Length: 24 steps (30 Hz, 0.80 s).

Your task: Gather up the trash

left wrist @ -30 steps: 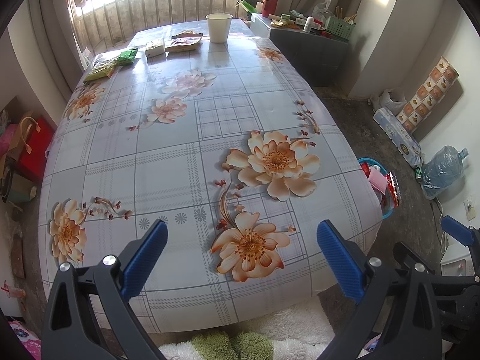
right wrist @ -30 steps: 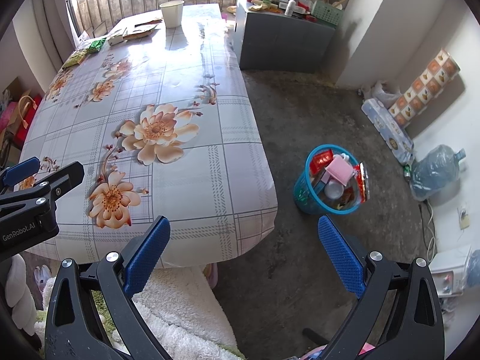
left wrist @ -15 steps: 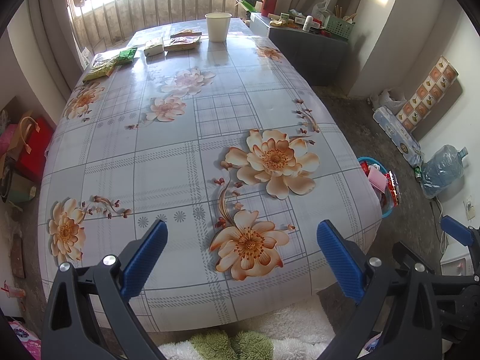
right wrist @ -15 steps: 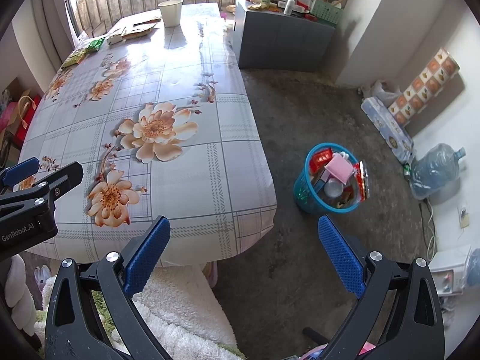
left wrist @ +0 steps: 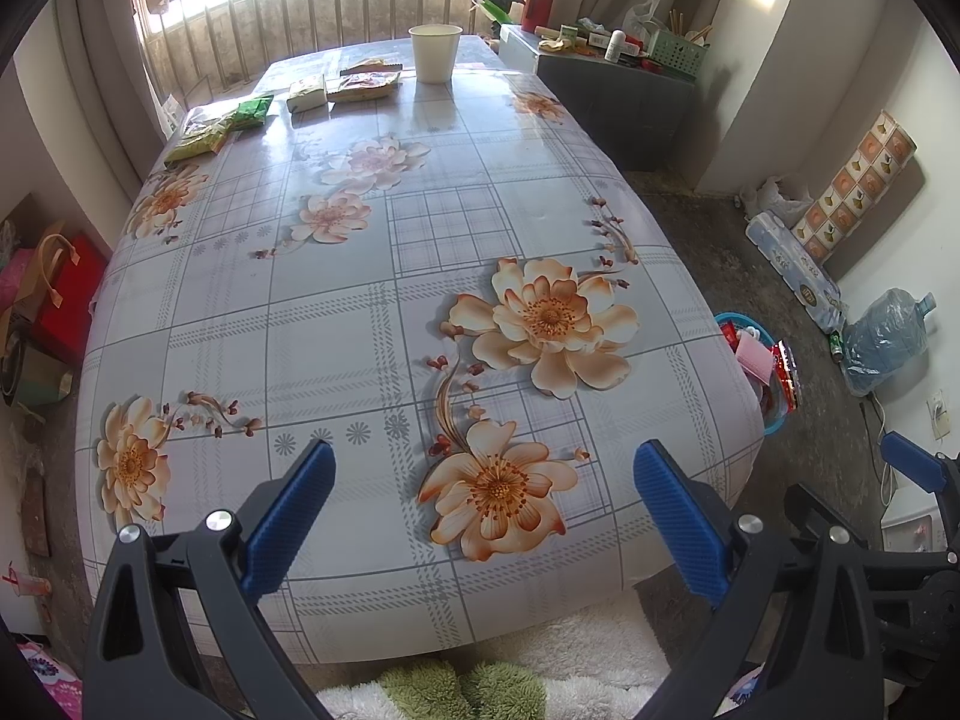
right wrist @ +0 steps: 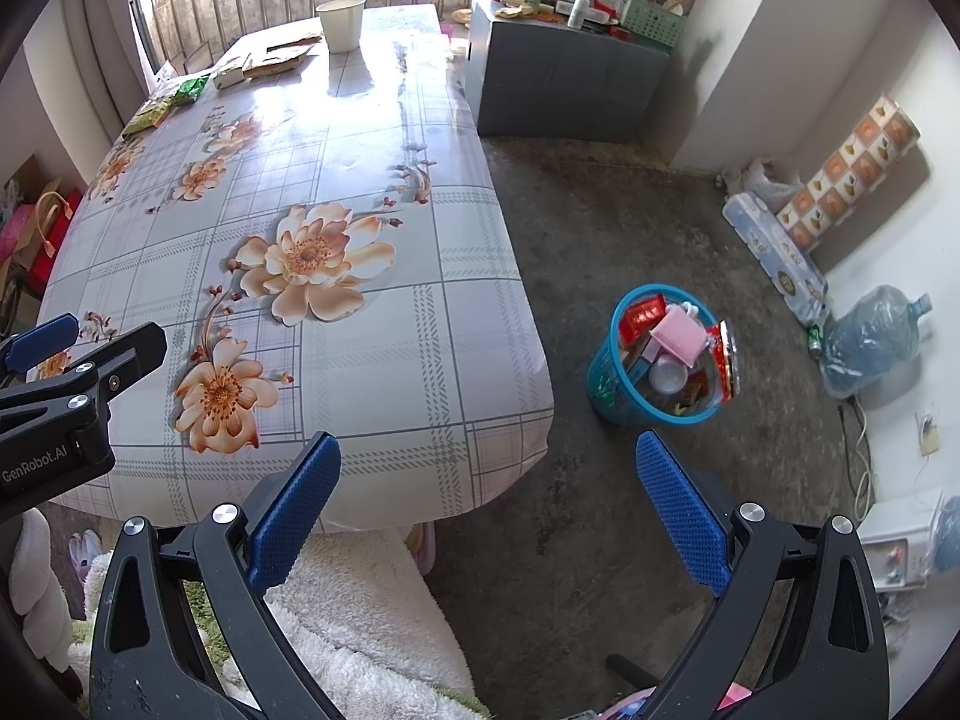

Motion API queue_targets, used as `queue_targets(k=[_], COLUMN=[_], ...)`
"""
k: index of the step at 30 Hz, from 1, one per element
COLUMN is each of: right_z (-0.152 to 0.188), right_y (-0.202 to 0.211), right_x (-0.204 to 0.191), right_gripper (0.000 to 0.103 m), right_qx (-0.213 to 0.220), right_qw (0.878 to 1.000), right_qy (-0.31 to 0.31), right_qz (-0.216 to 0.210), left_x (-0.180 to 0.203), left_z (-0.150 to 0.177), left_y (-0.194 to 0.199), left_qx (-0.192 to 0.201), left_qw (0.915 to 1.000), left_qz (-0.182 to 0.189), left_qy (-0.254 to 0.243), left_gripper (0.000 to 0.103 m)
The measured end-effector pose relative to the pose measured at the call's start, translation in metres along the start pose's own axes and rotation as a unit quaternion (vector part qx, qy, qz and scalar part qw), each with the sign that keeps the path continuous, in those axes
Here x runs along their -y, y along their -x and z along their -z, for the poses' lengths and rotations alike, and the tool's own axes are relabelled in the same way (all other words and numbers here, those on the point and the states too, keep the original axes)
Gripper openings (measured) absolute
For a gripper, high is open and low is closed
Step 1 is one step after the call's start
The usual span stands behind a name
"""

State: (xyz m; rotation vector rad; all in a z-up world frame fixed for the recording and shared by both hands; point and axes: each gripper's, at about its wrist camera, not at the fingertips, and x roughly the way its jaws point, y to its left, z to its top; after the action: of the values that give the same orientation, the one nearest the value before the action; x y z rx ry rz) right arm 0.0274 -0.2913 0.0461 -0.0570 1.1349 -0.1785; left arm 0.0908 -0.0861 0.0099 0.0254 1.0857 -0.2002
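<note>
left claw [left wrist: 480, 504] released, empty — wrappers [left wrist: 360, 86] at table's far end | right claw [right wrist: 486, 504] released

Two tools held level, side by side, both gaping wide.
The left tool [left wrist: 483, 480] carries nothing between its blue pads; the right tool [right wrist: 489, 474], just beside it, is likewise spread and carrying nothing.

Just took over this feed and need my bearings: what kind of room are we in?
Most likely a lived-in home dining room: a long table under a floral plaid tablecloth with snack wrappers at its far end, a blue plastic trash basket on bare concrete floor, and a cluttered grey cabinet.
</note>
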Motion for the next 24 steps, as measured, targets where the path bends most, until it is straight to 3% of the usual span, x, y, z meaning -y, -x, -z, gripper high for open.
queue_targets(k=[24], right_z=[0.0044], right_y=[-0.0019], right_x=[0.0024], right_gripper=[0.095], right_qx=[-0.003], right_qw=[1.0], right_qy=[-0.002], right_qz=[-0.001], left_x=[0.0025], left_z=[0.0033], left_y=[-0.0019], left_qx=[-0.002], left_qw=[1.0], left_qz=[0.002], left_qy=[-0.001], left_gripper=[0.098])
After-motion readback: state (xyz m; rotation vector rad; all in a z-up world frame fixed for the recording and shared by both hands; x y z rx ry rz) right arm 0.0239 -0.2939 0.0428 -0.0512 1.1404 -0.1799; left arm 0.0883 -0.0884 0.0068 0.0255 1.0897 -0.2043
